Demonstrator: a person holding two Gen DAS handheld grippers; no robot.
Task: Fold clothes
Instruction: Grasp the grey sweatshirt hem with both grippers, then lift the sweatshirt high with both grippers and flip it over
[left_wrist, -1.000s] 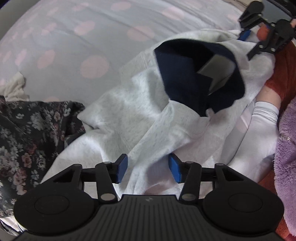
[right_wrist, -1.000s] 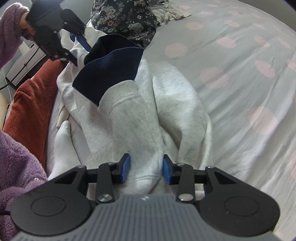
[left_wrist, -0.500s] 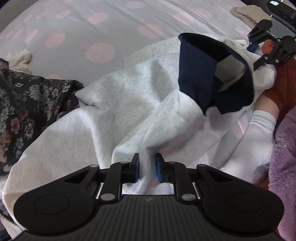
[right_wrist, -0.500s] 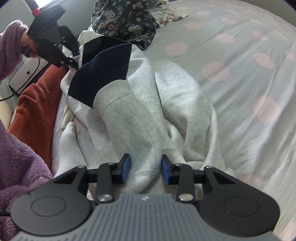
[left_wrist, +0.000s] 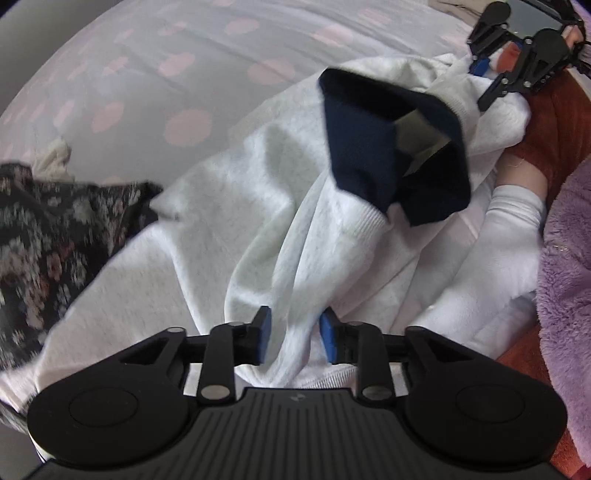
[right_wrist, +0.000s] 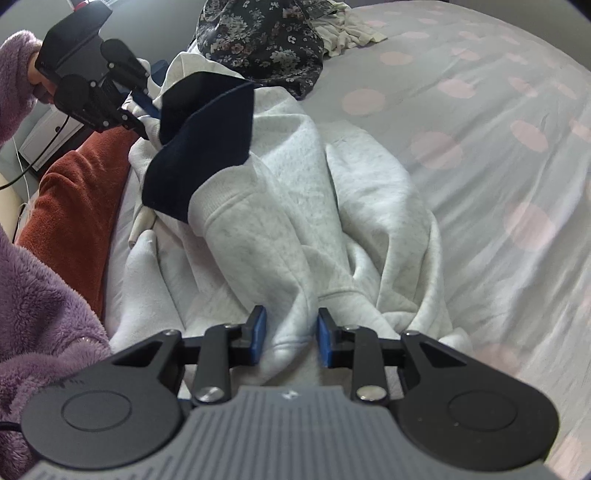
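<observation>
A light grey sweatshirt (left_wrist: 236, 221) with a navy hood lining (left_wrist: 373, 147) lies bunched on the bed; it also shows in the right wrist view (right_wrist: 295, 206), with the navy lining (right_wrist: 207, 133). My left gripper (left_wrist: 295, 338) has its jaws partly apart around a fold of the grey fabric. My right gripper (right_wrist: 288, 334) has its jaws partly apart around the ribbed hem. Each gripper shows far off in the other's view, the right one (left_wrist: 491, 77) and the left one (right_wrist: 147, 110), both at the sweatshirt's edge.
A dark floral garment (left_wrist: 48, 229) lies to the left, also in the right wrist view (right_wrist: 266, 37), with a cream cloth (right_wrist: 351, 29) beside it. The grey bedsheet with pink dots (right_wrist: 480, 147) spreads right. An orange cloth (right_wrist: 74, 184) and a white sock (left_wrist: 509, 221) lie nearby.
My left gripper shut on a fold of the sweatshirt half a second ago and its jaws have now widened again. The navy hood shifted as the fabric was pulled. My right gripper stays at the hem.
</observation>
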